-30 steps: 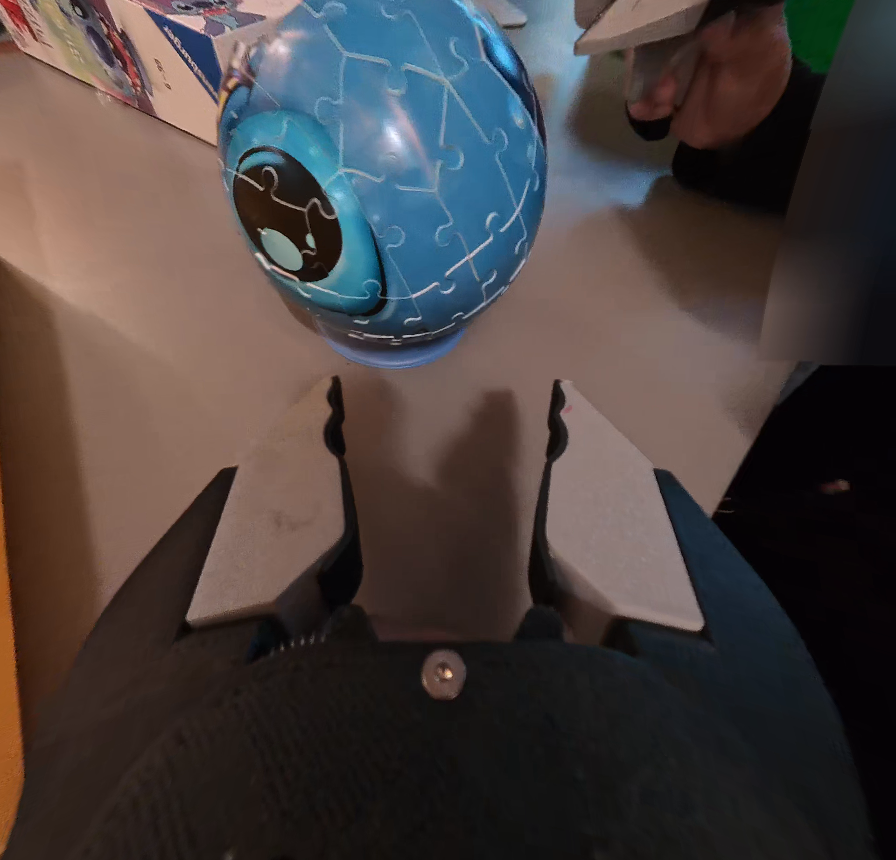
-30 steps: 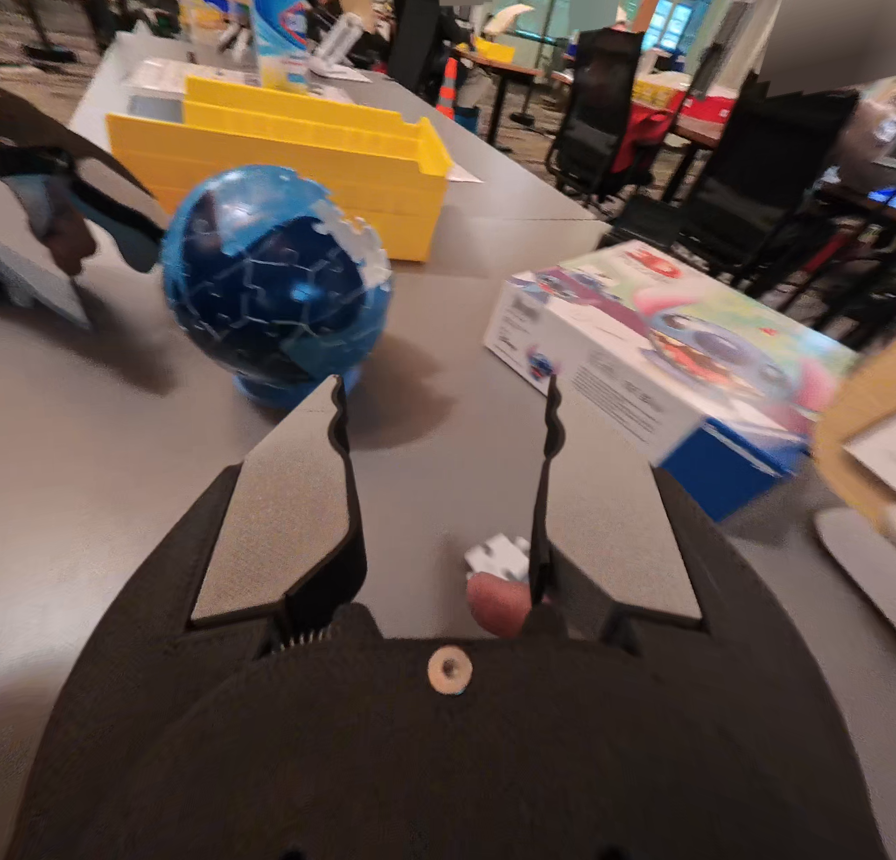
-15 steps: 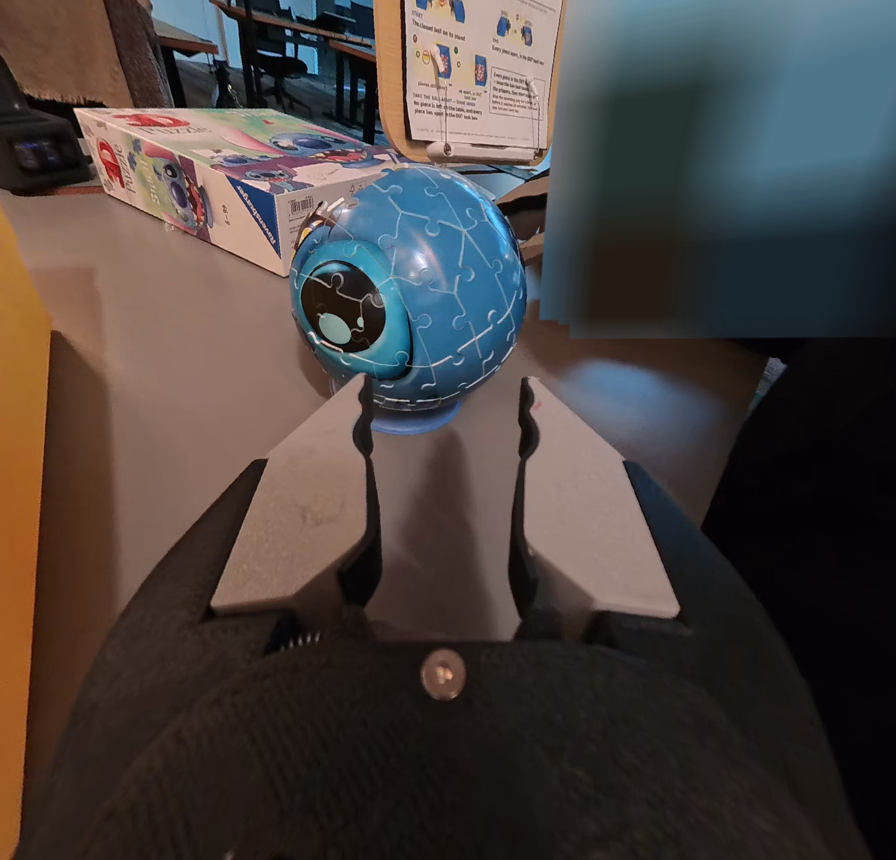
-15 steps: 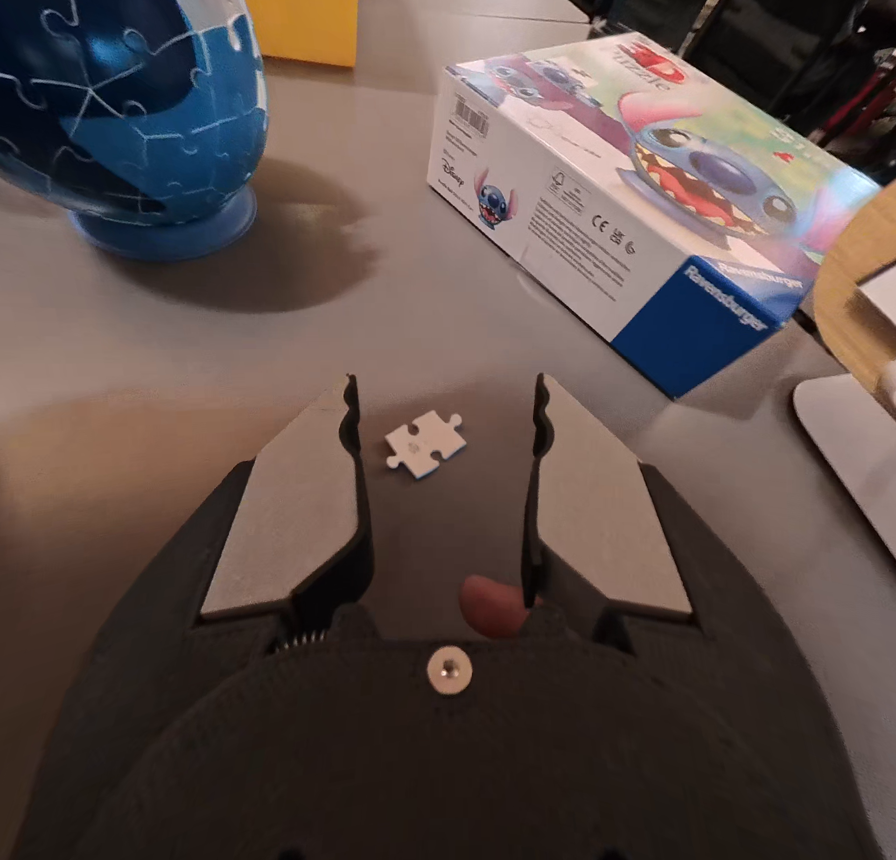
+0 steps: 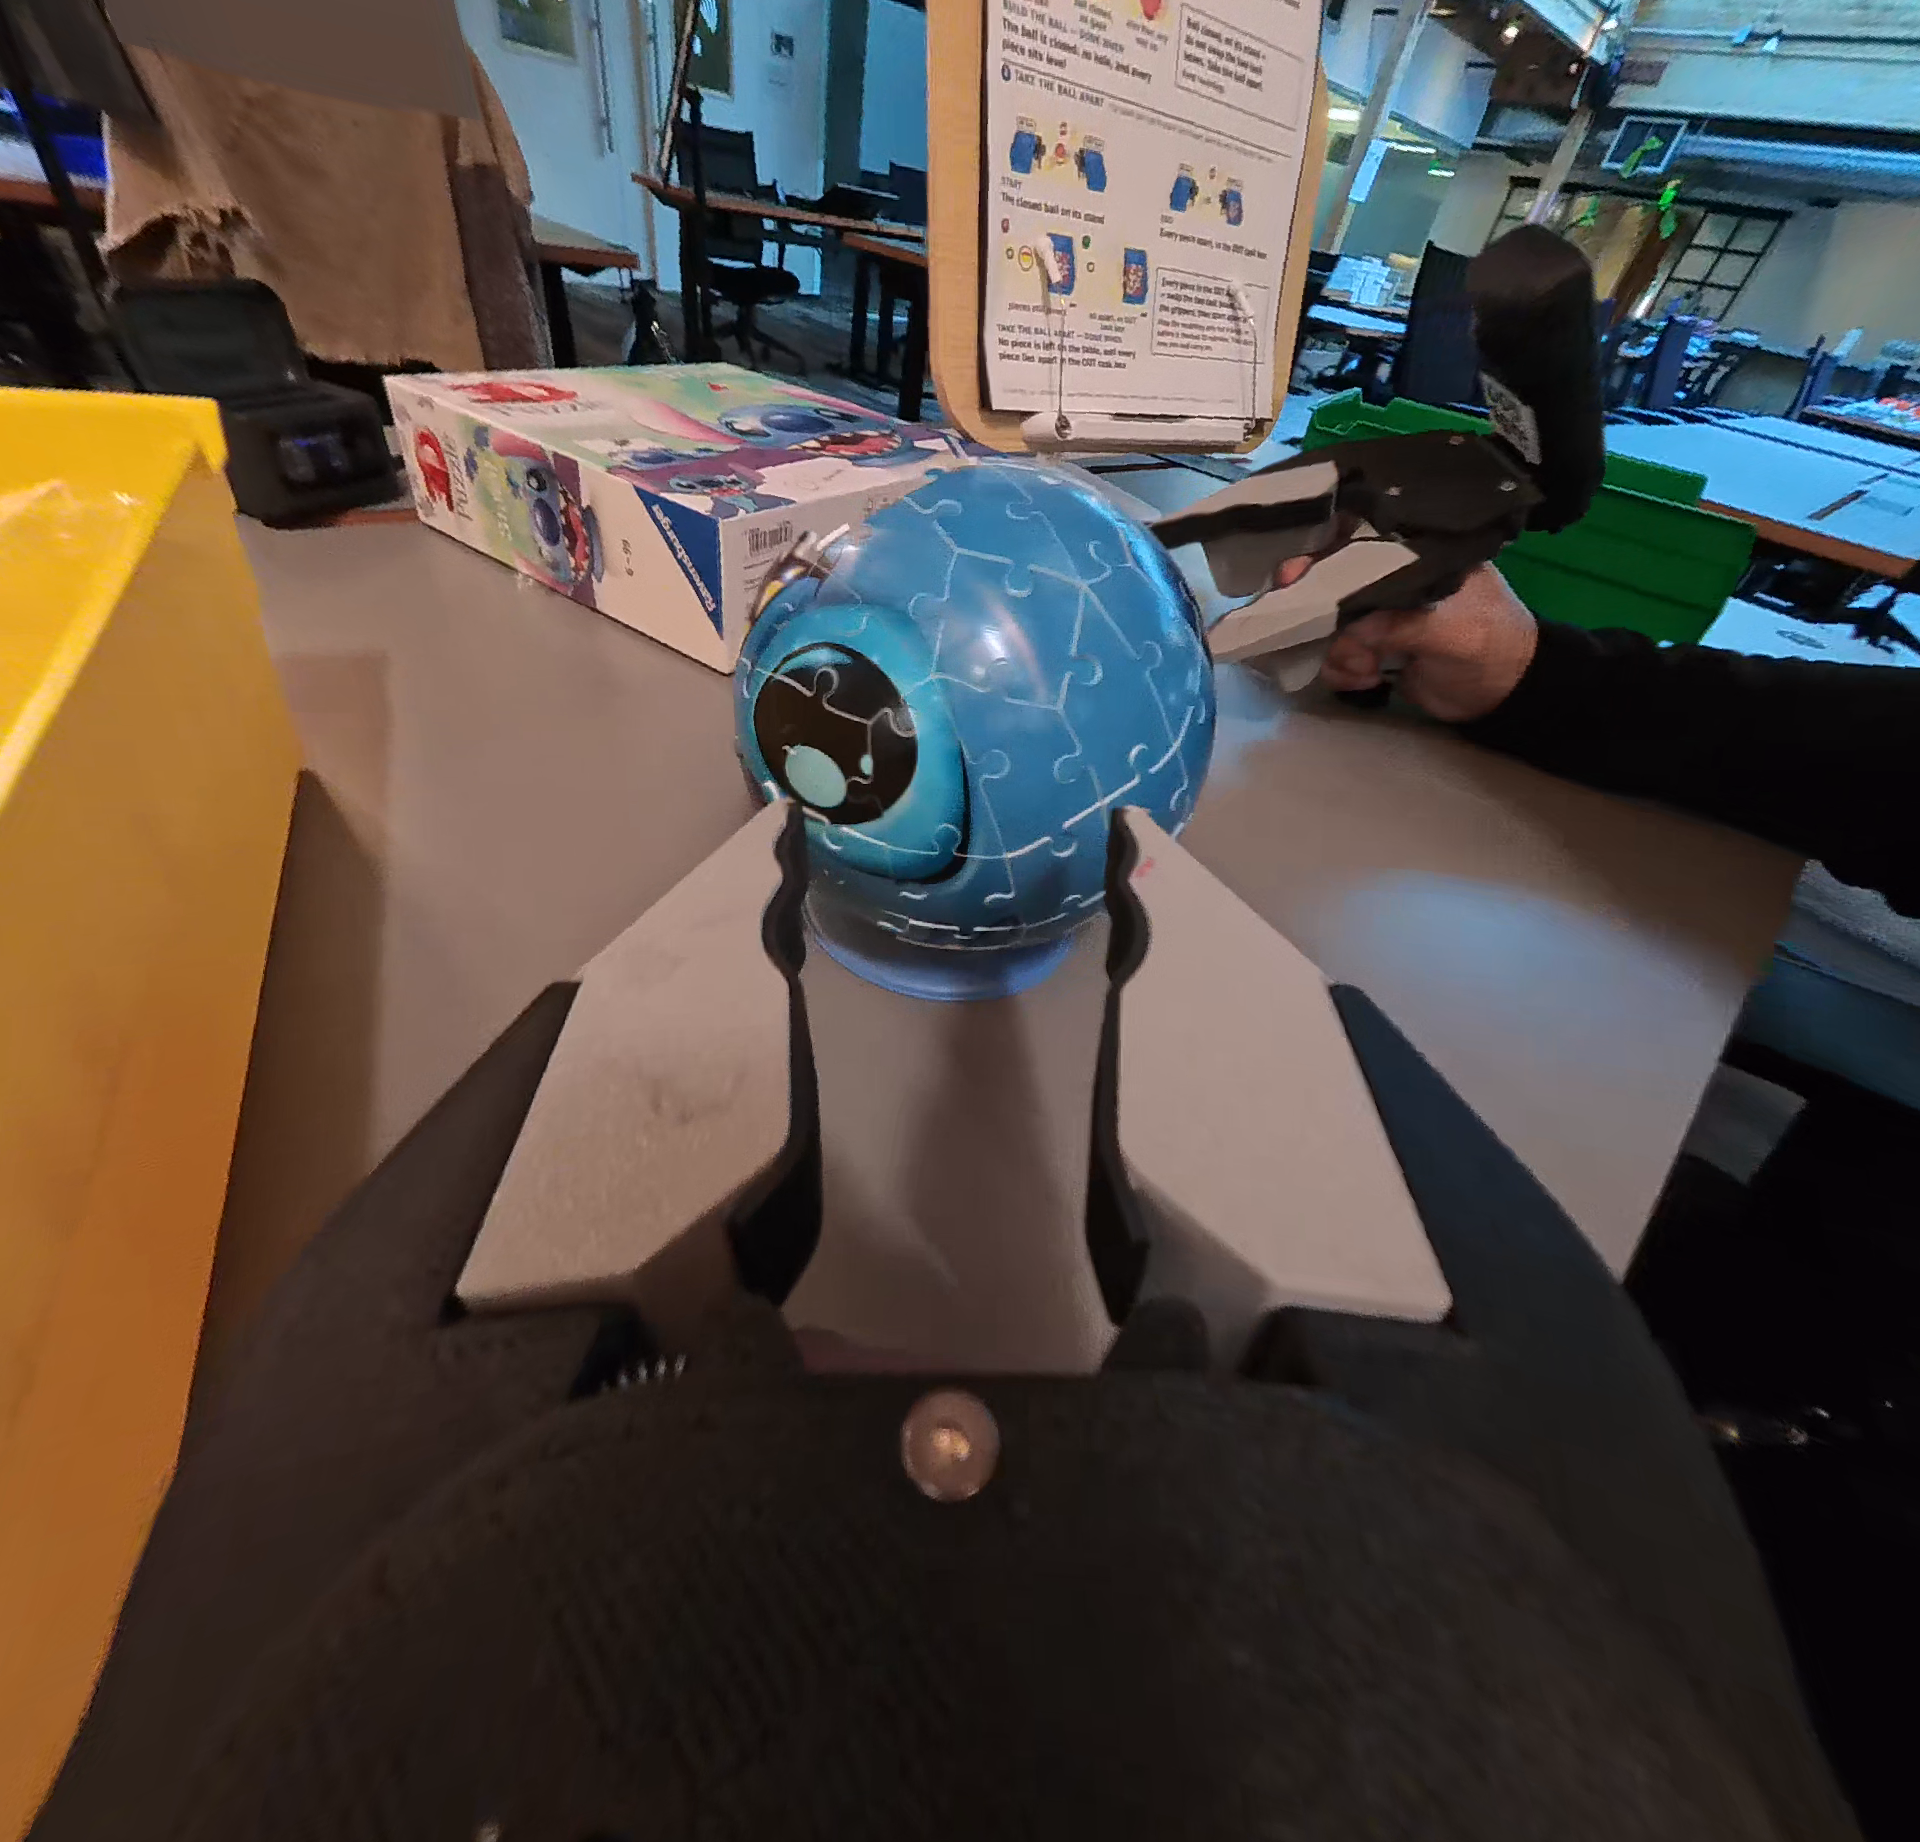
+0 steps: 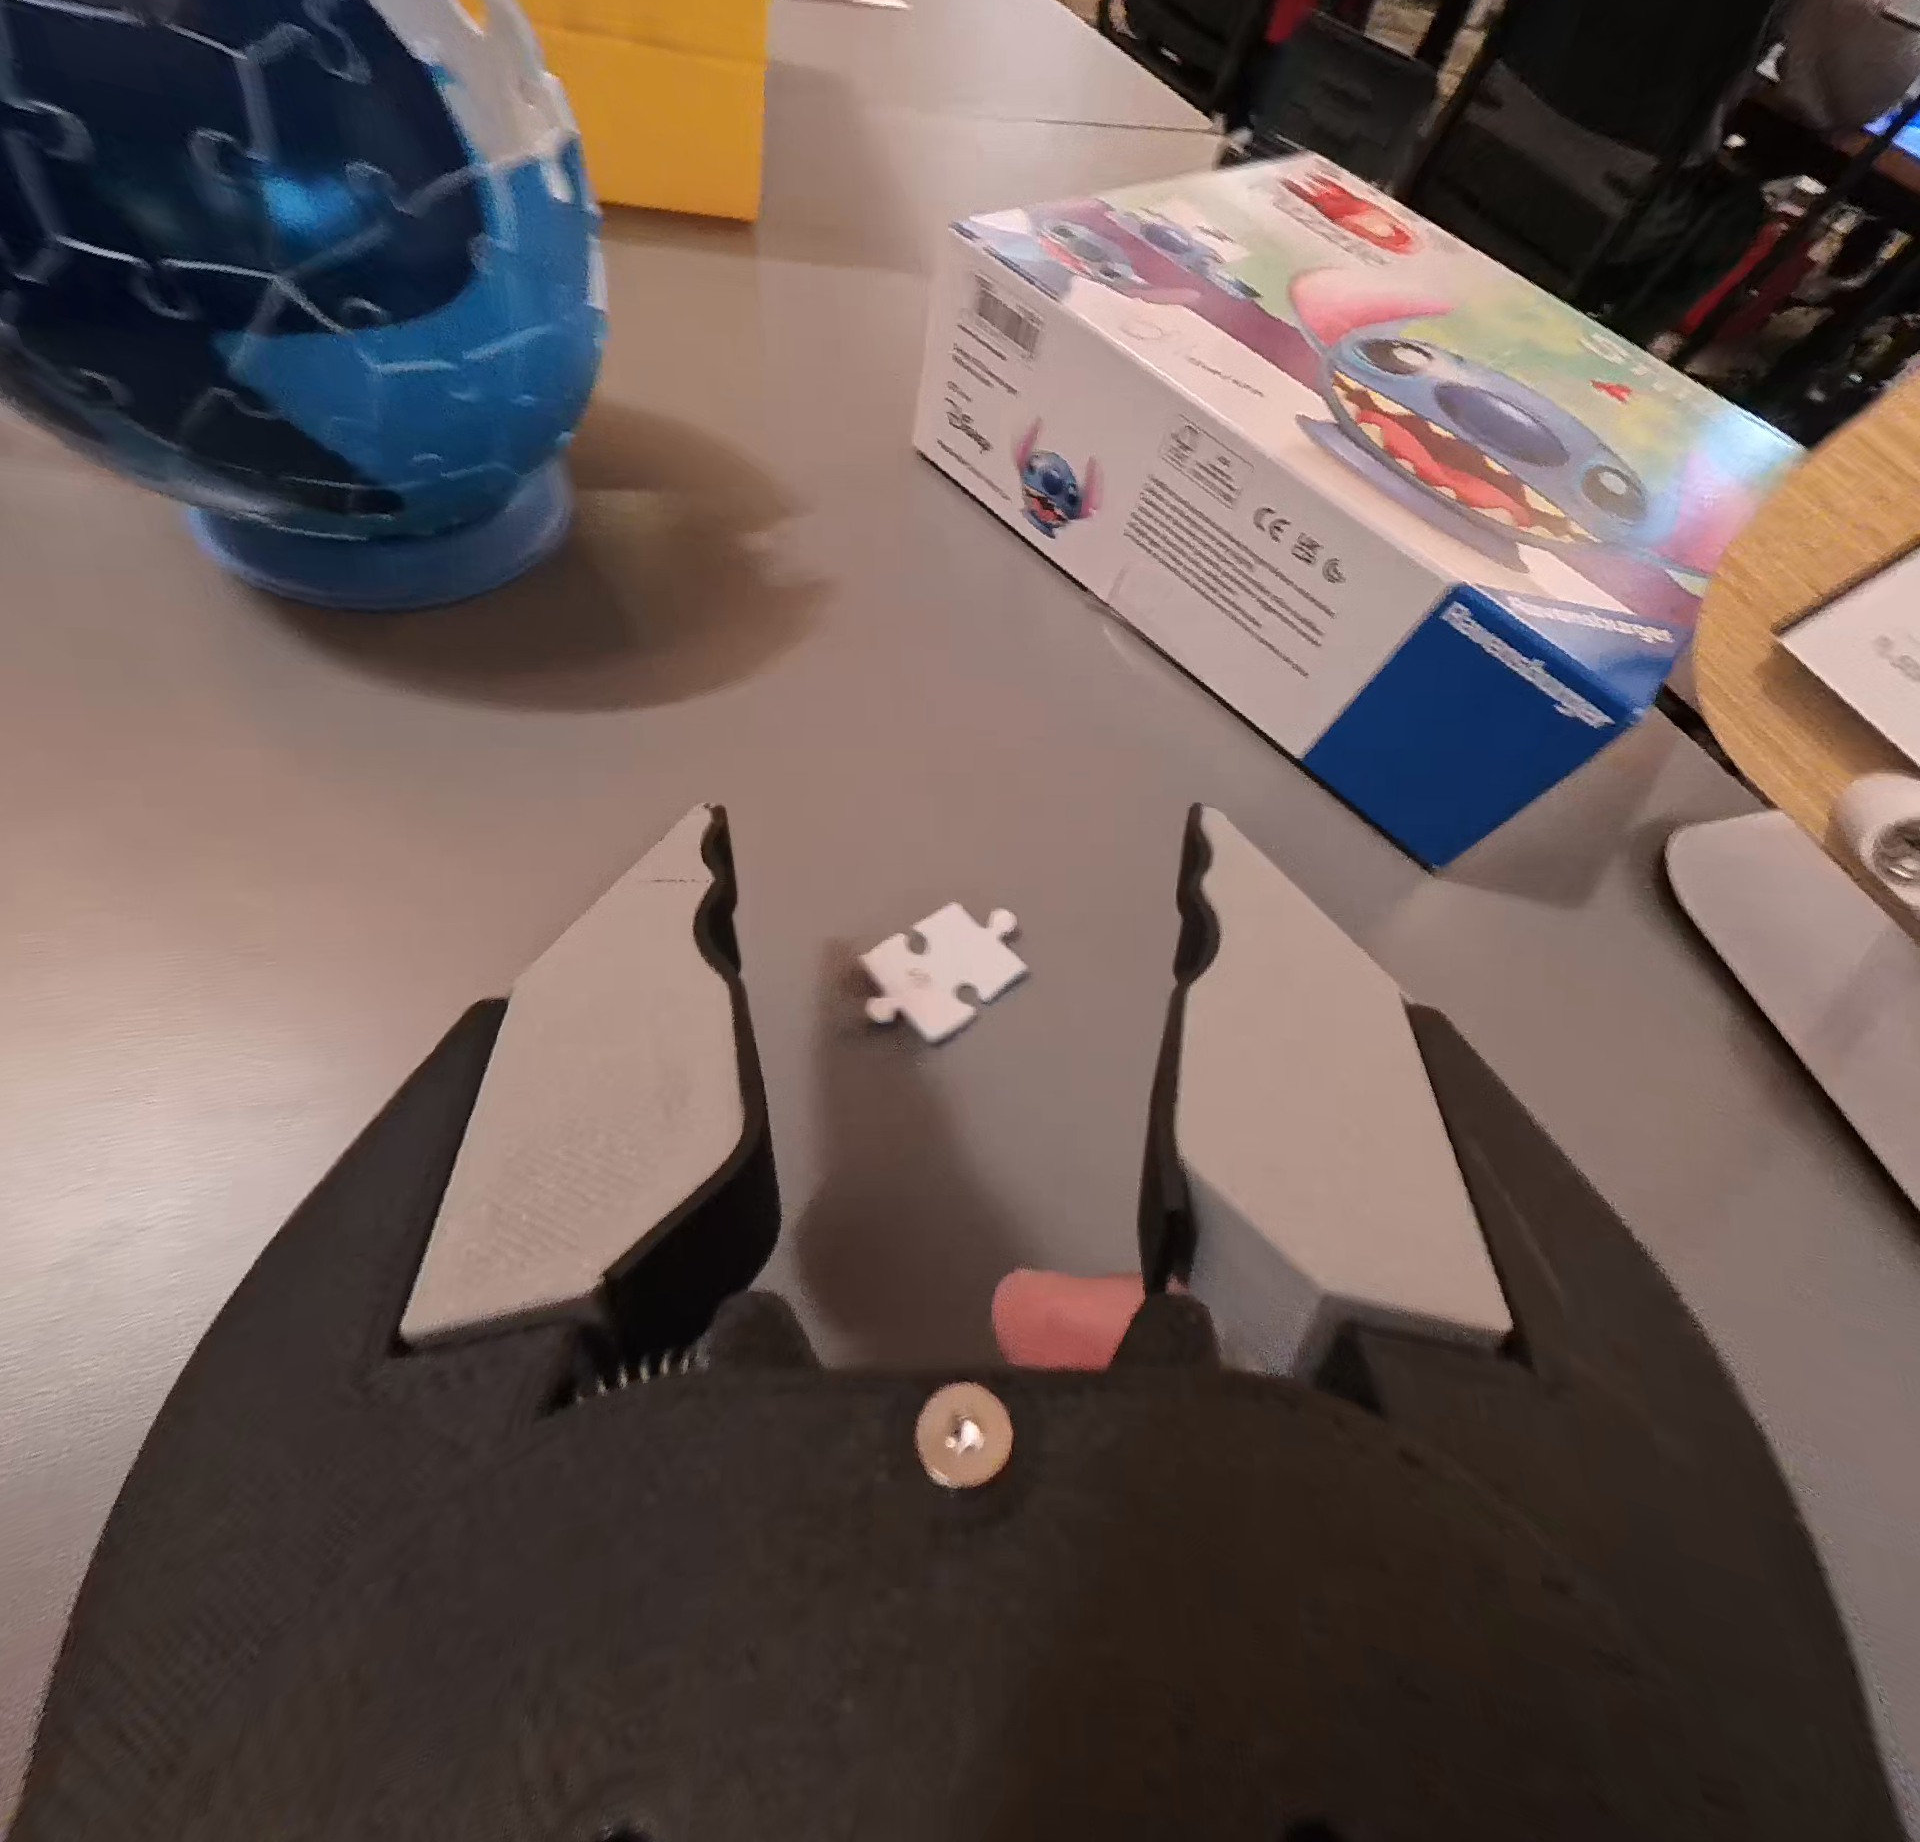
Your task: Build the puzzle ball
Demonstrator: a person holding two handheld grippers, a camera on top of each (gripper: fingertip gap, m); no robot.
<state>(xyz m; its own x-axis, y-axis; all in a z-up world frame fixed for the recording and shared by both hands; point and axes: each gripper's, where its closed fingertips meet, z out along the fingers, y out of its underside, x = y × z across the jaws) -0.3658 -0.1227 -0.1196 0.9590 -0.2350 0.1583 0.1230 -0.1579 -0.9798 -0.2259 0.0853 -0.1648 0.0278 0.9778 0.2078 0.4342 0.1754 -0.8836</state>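
Low in the frame's centre, the spread, empty right hand-held gripper frames a thin, probably light puzzle piece lying flat on the tabletop, best pinched by its edges.

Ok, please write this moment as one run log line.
left gripper: open, facing puzzle ball | right gripper: open over loose piece | ball incomplete
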